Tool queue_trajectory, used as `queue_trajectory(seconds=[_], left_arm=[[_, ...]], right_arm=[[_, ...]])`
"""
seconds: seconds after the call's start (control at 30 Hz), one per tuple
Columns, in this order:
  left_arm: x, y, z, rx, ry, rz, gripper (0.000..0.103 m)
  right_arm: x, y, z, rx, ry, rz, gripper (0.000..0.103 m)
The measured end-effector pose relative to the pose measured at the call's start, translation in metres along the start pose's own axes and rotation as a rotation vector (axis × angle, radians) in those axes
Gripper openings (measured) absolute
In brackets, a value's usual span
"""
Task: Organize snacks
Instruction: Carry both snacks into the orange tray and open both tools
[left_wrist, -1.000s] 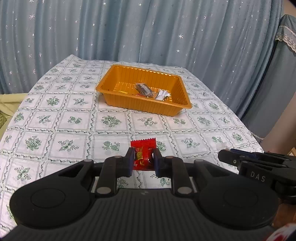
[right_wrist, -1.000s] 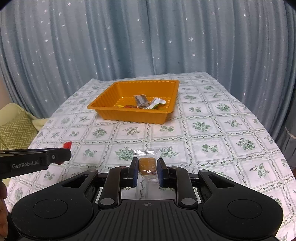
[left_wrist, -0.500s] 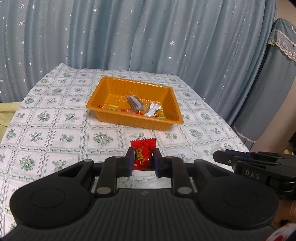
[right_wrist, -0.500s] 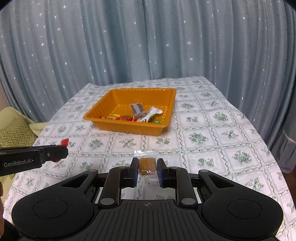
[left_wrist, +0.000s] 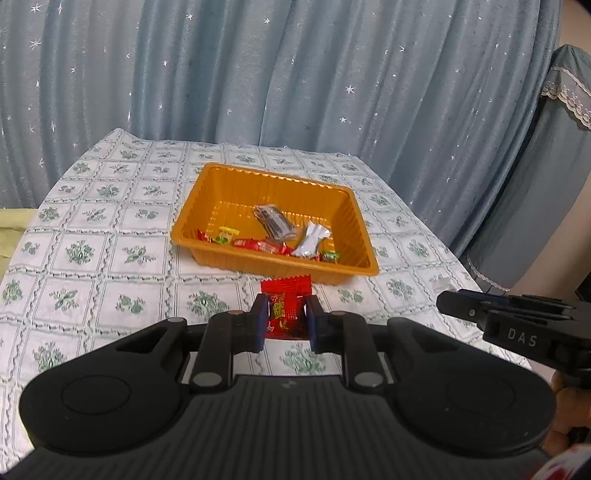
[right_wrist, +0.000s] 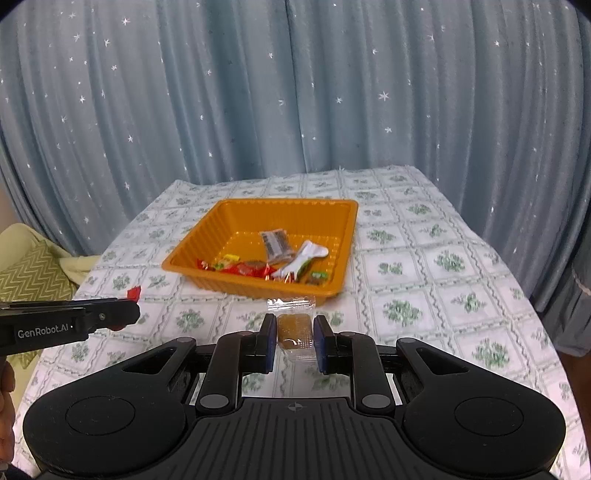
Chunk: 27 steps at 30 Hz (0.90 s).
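Orange tray on green-flowered white cloth, starry blue curtain behind

The tray (left_wrist: 364, 229) is glossy orange with ribbed walls; inside lie red, yellow-green, silver-white and grey-brown wrappers. The tablecloth (left_wrist: 110, 254) is white, checked with green floral squares. The curtain (right_wrist: 295, 92) at twelve o'clock is dusty blue, dotted with white stars. A red packet (left_wrist: 285, 312) sits between black, blue-padded fingers (left_wrist: 260, 319); a clear packet with amber-brown filling (right_wrist: 294, 330) sits likewise. At nine o'clock, a yellow-green zigzag cushion (right_wrist: 31, 273).

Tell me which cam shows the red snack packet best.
Left wrist: the red snack packet sits centred between the left gripper pads, print facing the lens. Right wrist shows only a red corner behind that gripper's side.
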<state>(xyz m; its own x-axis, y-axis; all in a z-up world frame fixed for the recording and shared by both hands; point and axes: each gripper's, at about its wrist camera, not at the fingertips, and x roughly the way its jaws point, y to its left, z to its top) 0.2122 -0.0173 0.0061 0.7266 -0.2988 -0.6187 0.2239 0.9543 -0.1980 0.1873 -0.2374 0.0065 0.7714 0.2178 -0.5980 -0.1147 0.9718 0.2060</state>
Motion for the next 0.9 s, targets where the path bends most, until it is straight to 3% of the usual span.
queue_trajectory(seconds=[0.43, 0.9], left_arm=[[0.050, 0.015, 0.055, 0.033, -0.002, -0.008, 0.019], [0.129, 0.044, 0.111, 0.024, 0.034, -0.010, 0.019]], right_arm=[[0.043, -0.010, 0.046, -0.012, -0.008, 0.010, 0.022], [0.120, -0.020, 0.093, 0.022, 0.019, 0.044, 0.022]])
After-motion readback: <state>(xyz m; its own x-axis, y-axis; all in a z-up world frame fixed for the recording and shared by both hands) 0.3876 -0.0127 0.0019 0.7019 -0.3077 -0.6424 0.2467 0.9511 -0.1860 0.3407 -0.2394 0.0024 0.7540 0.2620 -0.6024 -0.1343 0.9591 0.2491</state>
